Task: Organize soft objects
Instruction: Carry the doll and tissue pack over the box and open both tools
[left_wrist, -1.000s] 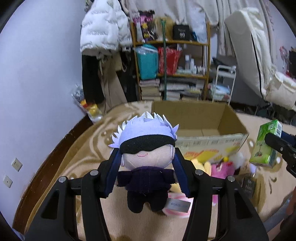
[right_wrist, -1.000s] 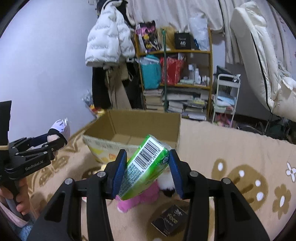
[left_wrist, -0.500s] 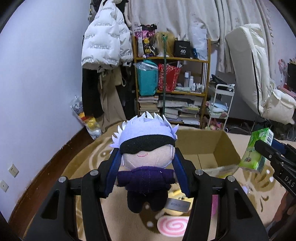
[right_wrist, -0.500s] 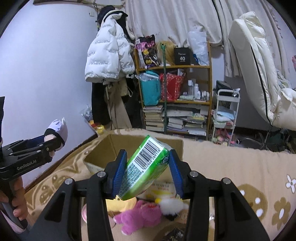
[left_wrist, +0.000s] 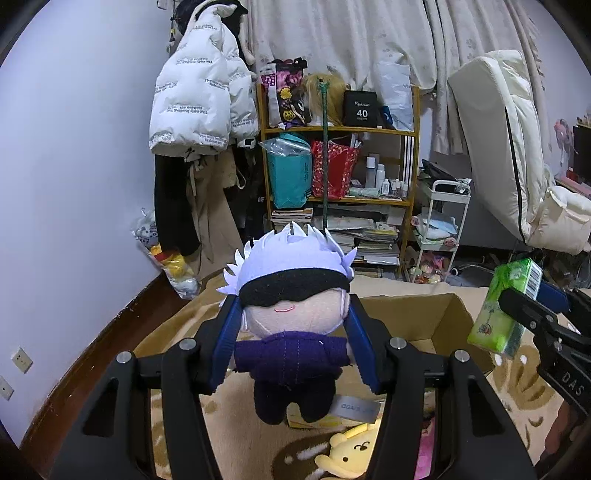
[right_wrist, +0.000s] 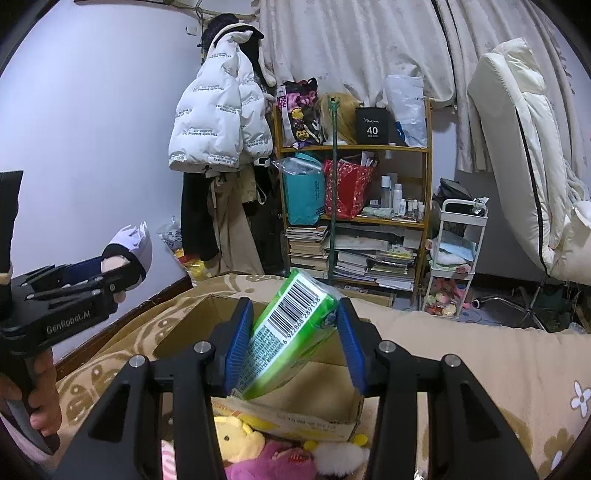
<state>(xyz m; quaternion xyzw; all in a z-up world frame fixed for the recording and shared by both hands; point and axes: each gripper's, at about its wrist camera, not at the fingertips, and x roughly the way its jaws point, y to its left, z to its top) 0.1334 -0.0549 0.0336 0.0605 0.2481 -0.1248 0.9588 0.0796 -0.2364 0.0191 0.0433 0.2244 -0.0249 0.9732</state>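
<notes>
The plush doll (left_wrist: 291, 317) stands upright, head up, clamped between the left gripper (left_wrist: 292, 345) pads. The right gripper (right_wrist: 293, 345) pinches the green tissue pack (right_wrist: 291, 332), tilted up-right

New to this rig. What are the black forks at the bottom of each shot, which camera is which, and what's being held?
There is no robot arm. A person holds two handheld grippers, each with a fisheye camera looking along its two blue-padded fingers. That is the black fork you see.

In the left wrist view, the left gripper is shut on a plush doll with white spiky hair and a black blindfold.

In the right wrist view, the right gripper is shut on a green tissue pack, tilted.

Both are raised over an open cardboard box on a beige patterned blanket. A yellow plush and a pink plush lie in front of the box.
</notes>
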